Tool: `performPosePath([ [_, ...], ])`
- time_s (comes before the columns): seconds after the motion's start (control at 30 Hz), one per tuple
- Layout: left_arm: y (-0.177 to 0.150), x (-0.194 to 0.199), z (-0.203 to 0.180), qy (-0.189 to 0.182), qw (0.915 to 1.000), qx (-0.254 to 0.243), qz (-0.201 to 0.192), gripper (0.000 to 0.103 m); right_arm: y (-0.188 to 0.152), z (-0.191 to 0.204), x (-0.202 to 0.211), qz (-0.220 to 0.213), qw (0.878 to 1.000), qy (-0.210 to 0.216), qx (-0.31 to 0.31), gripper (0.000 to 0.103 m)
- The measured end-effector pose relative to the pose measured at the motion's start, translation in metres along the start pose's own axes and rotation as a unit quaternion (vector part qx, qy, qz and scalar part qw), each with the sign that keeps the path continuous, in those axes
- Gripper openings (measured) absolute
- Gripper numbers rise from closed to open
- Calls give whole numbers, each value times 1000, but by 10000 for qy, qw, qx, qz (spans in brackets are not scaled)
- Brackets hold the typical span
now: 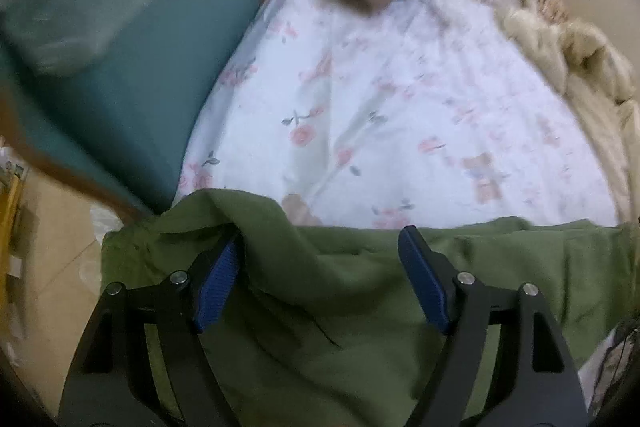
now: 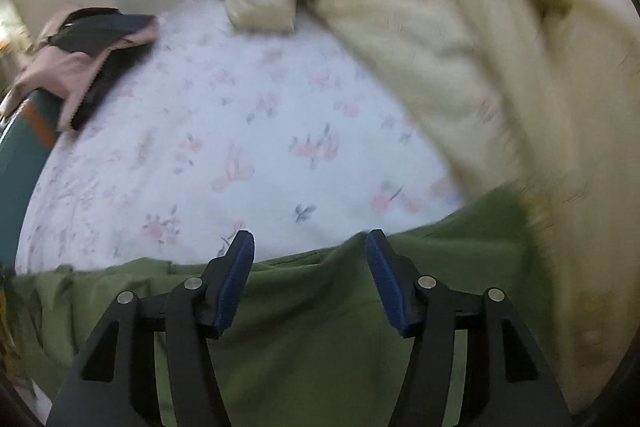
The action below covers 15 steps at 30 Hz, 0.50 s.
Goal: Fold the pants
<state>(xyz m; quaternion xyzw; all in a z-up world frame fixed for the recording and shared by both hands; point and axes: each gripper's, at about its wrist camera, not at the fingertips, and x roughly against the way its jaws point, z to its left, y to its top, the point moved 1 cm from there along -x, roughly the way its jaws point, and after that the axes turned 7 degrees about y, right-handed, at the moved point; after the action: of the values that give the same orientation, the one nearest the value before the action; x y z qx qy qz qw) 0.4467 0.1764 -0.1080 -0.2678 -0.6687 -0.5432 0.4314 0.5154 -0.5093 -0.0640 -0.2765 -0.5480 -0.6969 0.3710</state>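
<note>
Left gripper (image 1: 322, 247) spread wide over green pants (image 1: 320, 307), pinching nothing; left pad (image 1: 218, 283) tucked against a raised fold, right pad clear of cloth. Right gripper (image 2: 310, 245) likewise parted, nothing clamped between the blue pads, tips hovering at the garment's far edge. Pants (image 2: 320, 327) lying along the near edge of the bed, at 6 o'clock in both views, rumpled, one ridge lifted at 8 o'clock in the left view. Probably soft, light, limp knit: likely to sag and drag on the sheet, not slippery, not fragile. Best taken at an edge or corner, pinching through all layers, one gripper toward each end. Beyond, floral sheet (image 1: 400, 107) stretching toward 12 o'clock. Teal headboard (image 1: 120, 67) at 9 to 10 o'clock in the left view; pink and dark clothing (image 2: 80, 59) at 10 o'clock in the right view; cream blanket (image 2: 480, 47) heaped at 1 to 3 o'clock.
</note>
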Motion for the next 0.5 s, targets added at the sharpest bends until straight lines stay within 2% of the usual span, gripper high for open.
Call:
performPosePath([
  [0.07, -10, 16, -2, -102, 9999, -51, -91, 76, -5, -21, 32, -87, 9995, -260, -156, 63],
  [0.13, -21, 29, -6, -137, 9997, -145, -145, 76, -15, -41, 46, -9, 9976, -574, -399, 63],
  [0.17, -28, 36, -7, -123, 9996, -198, -177, 76, -30, -58, 51, 105, 9946, -784, -671, 63],
  [0.27, -43, 53, -9, -115, 9990, -328, -285, 76, -70, -87, 48, 533, 9864, -1058, -1140, 62],
  [0.4, -55, 64, -3, 45, 9987, -386, -334, 76, -113, -99, 30, 1200, 9760, -1286, -1287, 61],
  [0.43, -58, 66, -2, 47, 9988, -368, -318, 76, -124, -101, 24, 1398, 9726, -1330, -1294, 58],
  [0.47, -62, 67, 0, 12, 9989, -362, -296, 76, -134, -103, 18, 1594, 9695, -1320, -1317, 46],
  [0.5, -68, 70, 2, -17, 9989, -366, -283, 76, -139, -105, 17, 1641, 9699, -1252, -1296, 28],
])
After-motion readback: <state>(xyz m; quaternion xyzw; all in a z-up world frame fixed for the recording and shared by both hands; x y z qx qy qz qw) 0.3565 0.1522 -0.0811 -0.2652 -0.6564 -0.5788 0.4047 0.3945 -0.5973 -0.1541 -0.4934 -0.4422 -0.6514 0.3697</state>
